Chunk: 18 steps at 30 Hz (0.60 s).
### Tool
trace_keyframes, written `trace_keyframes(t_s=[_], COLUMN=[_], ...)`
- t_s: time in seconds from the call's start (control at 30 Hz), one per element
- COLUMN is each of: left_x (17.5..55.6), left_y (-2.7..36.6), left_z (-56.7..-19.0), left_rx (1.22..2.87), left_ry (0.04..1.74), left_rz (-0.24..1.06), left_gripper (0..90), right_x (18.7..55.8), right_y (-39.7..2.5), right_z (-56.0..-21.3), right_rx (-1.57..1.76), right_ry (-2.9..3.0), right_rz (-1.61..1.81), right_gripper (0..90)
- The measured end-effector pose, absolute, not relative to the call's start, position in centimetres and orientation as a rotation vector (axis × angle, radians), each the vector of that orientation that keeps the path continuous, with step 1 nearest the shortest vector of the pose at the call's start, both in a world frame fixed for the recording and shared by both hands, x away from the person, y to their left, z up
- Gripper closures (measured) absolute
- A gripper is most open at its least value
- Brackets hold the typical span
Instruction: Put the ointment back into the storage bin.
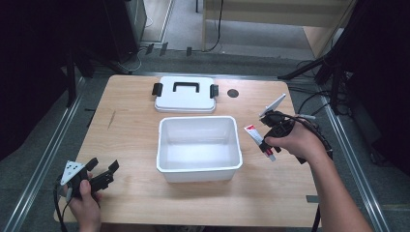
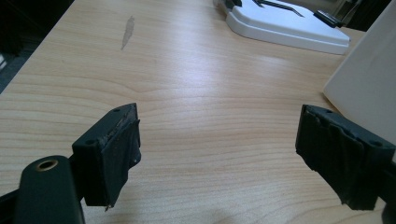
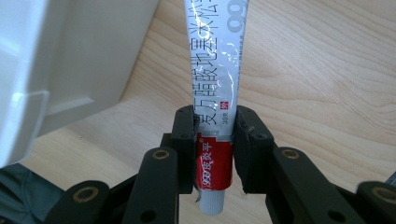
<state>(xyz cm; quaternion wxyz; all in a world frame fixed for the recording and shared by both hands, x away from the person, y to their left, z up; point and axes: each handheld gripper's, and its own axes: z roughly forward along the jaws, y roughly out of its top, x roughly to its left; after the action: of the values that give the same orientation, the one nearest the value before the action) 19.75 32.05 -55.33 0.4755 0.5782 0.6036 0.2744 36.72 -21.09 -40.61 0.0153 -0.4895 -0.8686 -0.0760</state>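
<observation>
The table (image 1: 130, 125) is pale wood with a smooth, faintly shiny grain. The box (image 1: 199, 170) and its lid (image 1: 185, 101) look like smooth glossy white plastic, and the tube (image 3: 215, 70) is shiny, crinkled foil-like plastic between matt black pads (image 3: 247, 140).

On the surface (image 1: 130, 125) there is one white box (image 1: 198, 149), open, in the centre of the frame. One white lid (image 1: 185, 94) with one black handle and two black clips lies above it. One tube (image 1: 258, 140), white and red, is at the right. Two tongs are counted: left tongs (image 1: 102, 170) at lower left, right tongs (image 1: 265, 144) at the right.
</observation>
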Motion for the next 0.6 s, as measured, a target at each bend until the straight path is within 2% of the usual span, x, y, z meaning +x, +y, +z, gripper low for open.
trace_keyframes(t_s=[0.6], left_x=[19.8], left_y=[32.1], left_z=[-55.3], left_rx=[1.413], left_ry=[1.478], left_rz=[0.666], left_gripper=[14.7], right_x=[37.0], right_y=[-17.8], right_z=[-37.0], right_rx=[-1.457], right_ry=[-2.744], right_rz=[-0.282], right_gripper=[72.8])
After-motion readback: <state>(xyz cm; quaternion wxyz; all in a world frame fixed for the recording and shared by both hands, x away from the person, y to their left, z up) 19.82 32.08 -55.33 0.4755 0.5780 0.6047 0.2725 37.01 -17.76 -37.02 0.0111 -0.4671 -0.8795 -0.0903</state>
